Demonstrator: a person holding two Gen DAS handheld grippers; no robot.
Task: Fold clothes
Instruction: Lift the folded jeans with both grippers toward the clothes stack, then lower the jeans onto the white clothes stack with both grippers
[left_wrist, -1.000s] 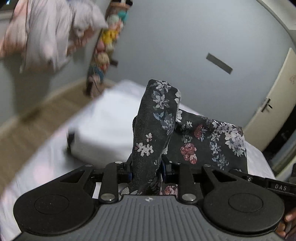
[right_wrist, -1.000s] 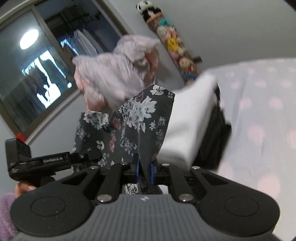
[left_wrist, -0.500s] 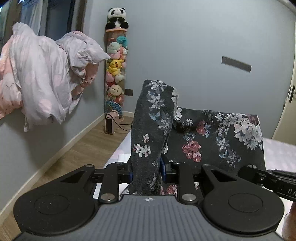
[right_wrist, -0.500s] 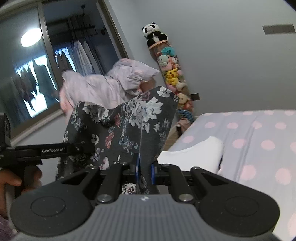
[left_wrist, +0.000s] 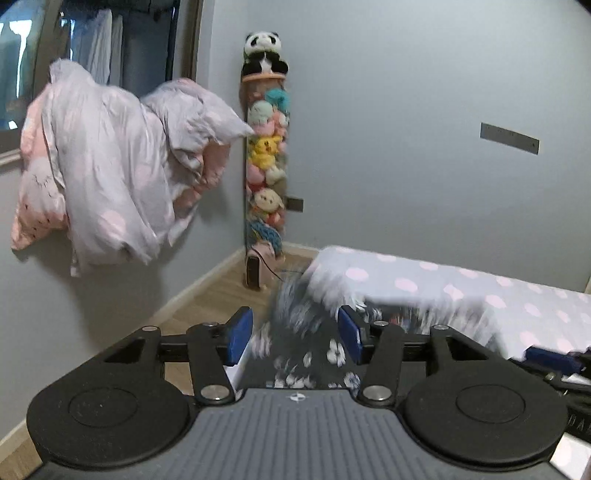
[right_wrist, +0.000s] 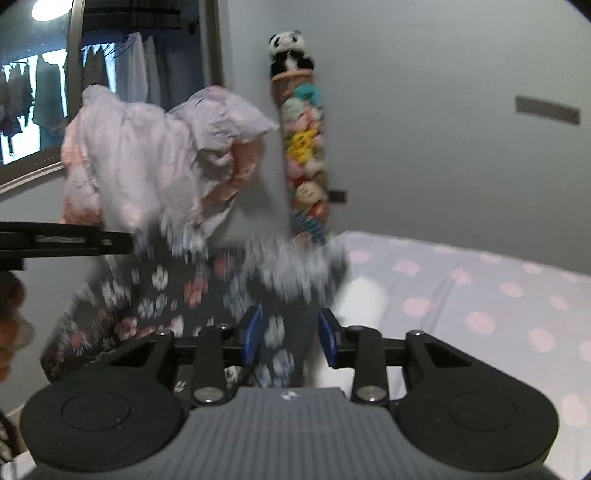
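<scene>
A dark floral garment is blurred with motion low in both views, dropping between the blue pads. My left gripper stands open, the cloth loose between its spread fingers. In the right wrist view the same floral garment spreads to the left and sags below my right gripper, which is also open with cloth passing through the gap. The left gripper's black bar crosses the left edge of that view, with a hand beneath it.
A bed with a grey sheet with pink dots lies right, a white folded item on it. A pink-grey duvet hangs on the left wall. A tall stuffed-toy column with a panda stands in the corner, a small heater at its foot.
Both grippers went from shut on the floral garment to open. The garment, held up high before, now falls blurred below the fingers.
</scene>
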